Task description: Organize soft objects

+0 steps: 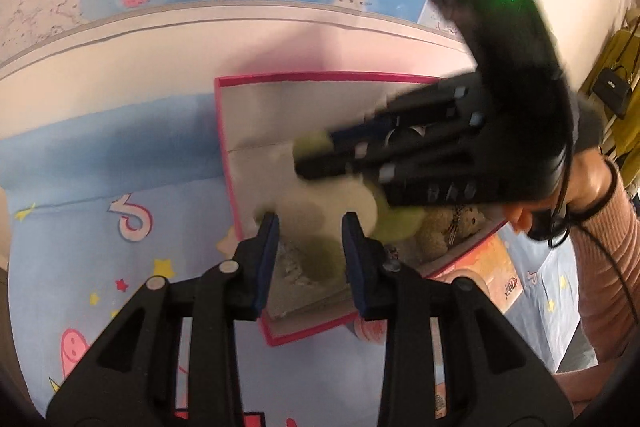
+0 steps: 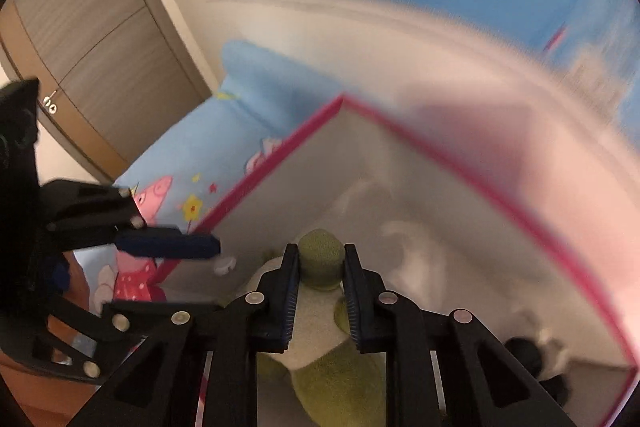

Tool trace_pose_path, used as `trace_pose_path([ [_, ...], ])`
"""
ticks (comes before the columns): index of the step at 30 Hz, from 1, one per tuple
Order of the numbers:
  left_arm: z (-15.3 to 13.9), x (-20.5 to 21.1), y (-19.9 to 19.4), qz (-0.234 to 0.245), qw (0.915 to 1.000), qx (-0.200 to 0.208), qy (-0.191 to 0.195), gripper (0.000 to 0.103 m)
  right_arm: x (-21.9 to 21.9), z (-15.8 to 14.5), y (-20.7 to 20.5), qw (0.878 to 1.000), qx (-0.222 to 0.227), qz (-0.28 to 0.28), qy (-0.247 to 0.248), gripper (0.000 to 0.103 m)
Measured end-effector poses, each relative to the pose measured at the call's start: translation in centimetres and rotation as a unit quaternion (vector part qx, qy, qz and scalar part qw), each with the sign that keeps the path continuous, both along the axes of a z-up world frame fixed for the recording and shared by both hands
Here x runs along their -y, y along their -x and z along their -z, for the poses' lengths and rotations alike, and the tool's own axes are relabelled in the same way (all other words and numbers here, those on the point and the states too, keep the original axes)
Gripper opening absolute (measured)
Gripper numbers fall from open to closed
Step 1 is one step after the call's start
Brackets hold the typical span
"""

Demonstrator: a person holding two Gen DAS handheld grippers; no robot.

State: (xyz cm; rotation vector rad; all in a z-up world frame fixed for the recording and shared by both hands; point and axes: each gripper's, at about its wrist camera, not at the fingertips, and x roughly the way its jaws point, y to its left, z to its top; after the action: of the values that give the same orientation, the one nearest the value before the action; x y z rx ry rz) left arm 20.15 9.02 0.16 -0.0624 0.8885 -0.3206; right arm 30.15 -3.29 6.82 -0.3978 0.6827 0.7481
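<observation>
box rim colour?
Pink rim on the box, grey inside; clearest in the right wrist view.

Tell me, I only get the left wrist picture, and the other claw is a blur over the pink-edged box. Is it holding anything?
Observer: Yes. The right claw is shut on a green and white plush toy, pinching a rounded green knob.
Operator: Is the toy in the box already?
Observer: It is within the walls of the box; I cannot tell whether it touches the floor.
Operator: Anything else in there that I'm missing?
Observer: A dark and white toy lies in the box's right-hand corner.
</observation>
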Motion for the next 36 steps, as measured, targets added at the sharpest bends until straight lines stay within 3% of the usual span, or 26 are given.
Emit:
trace_pose_path([
  [2, -0.2, 0.5, -0.6, 0.006, 1.0000, 0.001, -0.005, 0.034, -0.1, -1.2, -0.2, 1.000, 0.009, -0.003, -0.009, 0.020],
  [6, -0.3, 1.4, -1.8, 0.012, 0.9999, -0.001, -0.003, 0.034, -1.2, -3.0, -0.4, 0.997, 0.072, 0.018, 0.021, 0.020],
  [8, -0.1, 1.6, -2.2, 0.007, 1.0000, -0.004, 0.000, 0.034, -1.7, -2.8, -0.6, 0.996, 0.080, 0.024, 0.034, 0.026],
  [10, 0.0, 1.3, -2.3, 0.002, 1.0000, -0.007, 0.005, 0.034, -1.8, -2.5, -0.8, 0.997, 0.059, 0.041, 0.032, 0.037],
  [15, -0.6, 0.2, 0.1, -0.010, 0.9999, 0.011, 0.008, 0.034, 1.1, -3.1, 2.1, 0.996, 0.065, 0.052, -0.023, 0.038],
  [19, -1.1, -1.1, 3.6, -0.010, 0.9993, 0.028, 0.024, 0.034, 5.1, -3.6, 7.1, 0.994, 0.068, 0.027, -0.087, 0.038],
  [24, -1.2, -1.8, 8.6, 0.016, 0.9979, 0.028, 0.057, 0.035, 9.2, -1.5, 14.3, 0.988, 0.025, -0.049, -0.146, 0.046],
  [27, 0.1, -1.4, 11.0, 0.034, 0.9977, 0.010, 0.059, 0.037, 10.6, 2.0, 17.7, 0.983, -0.039, -0.079, -0.158, 0.047],
  [32, 3.8, 0.5, 13.7, 0.060, 0.9950, -0.048, 0.064, 0.037, 10.9, 9.6, 19.6, 0.982, -0.134, -0.044, -0.125, 0.047],
  [36, 5.6, 1.7, 15.2, 0.071, 0.9924, -0.081, 0.060, 0.037, 10.3, 13.4, 19.5, 0.973, -0.182, -0.025, -0.138, 0.047],
])
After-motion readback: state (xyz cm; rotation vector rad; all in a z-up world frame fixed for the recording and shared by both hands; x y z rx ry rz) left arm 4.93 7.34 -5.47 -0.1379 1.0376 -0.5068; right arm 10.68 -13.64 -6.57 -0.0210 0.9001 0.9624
